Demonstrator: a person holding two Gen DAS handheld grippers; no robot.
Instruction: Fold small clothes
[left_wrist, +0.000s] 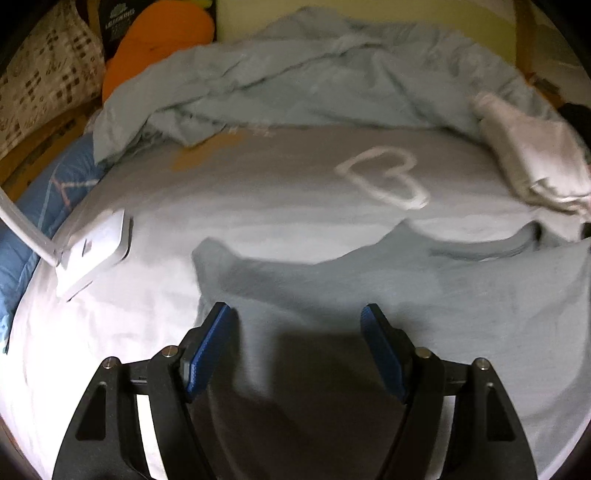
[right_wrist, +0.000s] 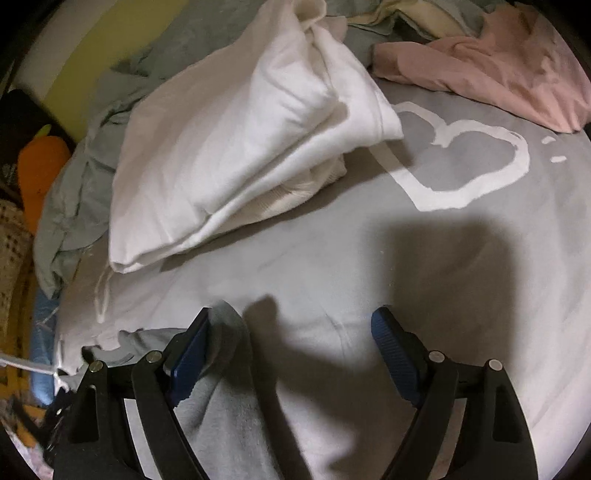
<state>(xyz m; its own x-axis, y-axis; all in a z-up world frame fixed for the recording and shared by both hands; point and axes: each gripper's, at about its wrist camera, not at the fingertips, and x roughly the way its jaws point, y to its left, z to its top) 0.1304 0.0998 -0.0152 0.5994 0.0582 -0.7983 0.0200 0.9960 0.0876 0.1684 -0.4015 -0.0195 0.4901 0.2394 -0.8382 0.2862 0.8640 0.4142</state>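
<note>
A pale blue-grey small garment (left_wrist: 424, 288) lies spread on the grey bed sheet (left_wrist: 258, 192) in the left wrist view. My left gripper (left_wrist: 295, 317) hovers over its near edge with jaws wide open and empty. In the right wrist view a fold of the same grey garment (right_wrist: 225, 398) lies between the fingers, close against the left pad (right_wrist: 190, 365). My right gripper (right_wrist: 295, 332) is open. A folded white garment (right_wrist: 236, 147) lies ahead of it, also seen at the right in the left wrist view (left_wrist: 532, 166).
A white heart print (right_wrist: 461, 162) marks the sheet. A pink garment (right_wrist: 491, 70) lies far right. A crumpled pale blue duvet (left_wrist: 295, 81) lies at the back. A white clamp stand (left_wrist: 88, 251) sits at left, beside a blue pillow (left_wrist: 33, 229) and an orange plush (left_wrist: 159, 40).
</note>
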